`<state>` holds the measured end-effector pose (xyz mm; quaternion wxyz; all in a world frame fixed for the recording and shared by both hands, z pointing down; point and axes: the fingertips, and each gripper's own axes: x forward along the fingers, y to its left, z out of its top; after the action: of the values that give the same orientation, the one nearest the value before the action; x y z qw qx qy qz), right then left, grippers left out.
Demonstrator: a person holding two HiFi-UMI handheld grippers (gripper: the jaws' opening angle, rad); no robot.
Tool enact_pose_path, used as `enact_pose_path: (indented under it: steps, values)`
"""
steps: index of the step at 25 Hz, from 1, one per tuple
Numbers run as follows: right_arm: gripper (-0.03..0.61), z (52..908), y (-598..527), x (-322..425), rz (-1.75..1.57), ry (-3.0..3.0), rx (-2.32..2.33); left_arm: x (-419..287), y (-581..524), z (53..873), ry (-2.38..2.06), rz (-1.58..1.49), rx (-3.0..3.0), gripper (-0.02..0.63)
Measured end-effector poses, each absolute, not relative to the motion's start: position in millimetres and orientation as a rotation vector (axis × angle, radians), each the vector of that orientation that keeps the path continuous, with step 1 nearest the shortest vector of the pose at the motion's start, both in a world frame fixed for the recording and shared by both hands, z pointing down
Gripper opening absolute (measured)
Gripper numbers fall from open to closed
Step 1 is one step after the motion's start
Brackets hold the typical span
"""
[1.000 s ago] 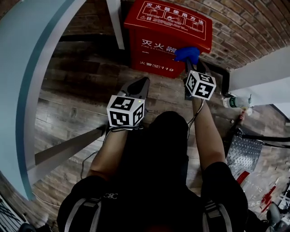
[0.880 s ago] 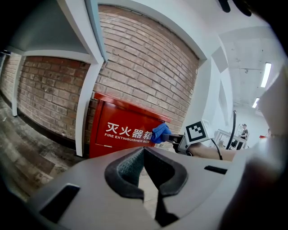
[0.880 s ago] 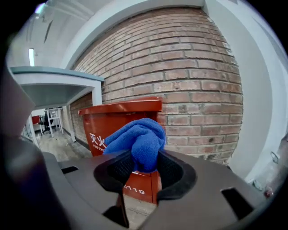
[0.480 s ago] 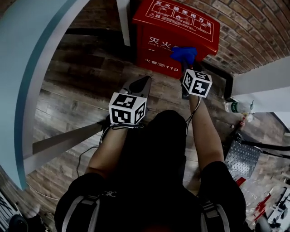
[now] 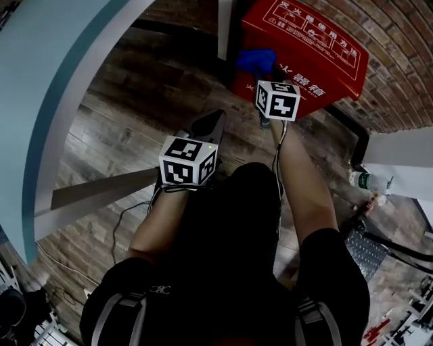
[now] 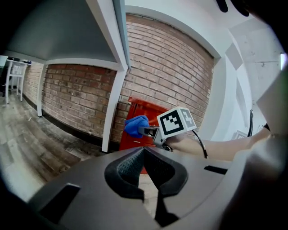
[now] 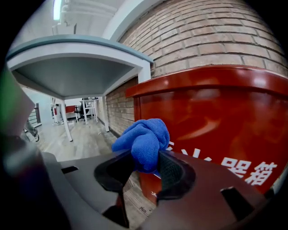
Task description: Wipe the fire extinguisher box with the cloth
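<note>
I see the right gripper (image 7: pixel 146 167) clamped on the blue cloth (image 7: pixel 144 140), which sits at the left front edge of the red box (image 7: pixel 216 112). The left gripper (image 6: pixel 144 167) hangs nearer me, jaws together and empty.

The head view is dim and contrasty, with dark clothing at bottom centre falling almost to black. Fisheye bending bows the pale curved tabletop (image 5: pixel 47 81) at the left edge. Both gripper views have black vignetted corners and a soft, out-of-focus foreground along the bottom. In the right gripper view, a white ceiling strip lamp (image 7: pixel 56 9) glares at upper left, the glossy red metal fire extinguisher box (image 7: pixel 216 117) carries smeared highlights, and the blue terry cloth (image 7: pixel 144 139) is sharp.
</note>
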<state>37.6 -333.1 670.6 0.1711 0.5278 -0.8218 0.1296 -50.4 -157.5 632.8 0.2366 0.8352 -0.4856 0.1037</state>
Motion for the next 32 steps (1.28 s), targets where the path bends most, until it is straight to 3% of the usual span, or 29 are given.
enact_pose_path:
  steps: [10,27,32]
  values:
    - [0.164,688,-341,14,0.361,-2.308,1.438,-56,-154,645,-1.343,0.296,2.263,0.008]
    - [0.164,726,-270,231,0.454,-2.017,1.765,-1,-158,655,-1.182,0.352,2.355,0.008]
    - [0.164,747,-260,263,0.528,-1.951,1.809,3,-160,662,-1.17,0.353,2.345,0.008]
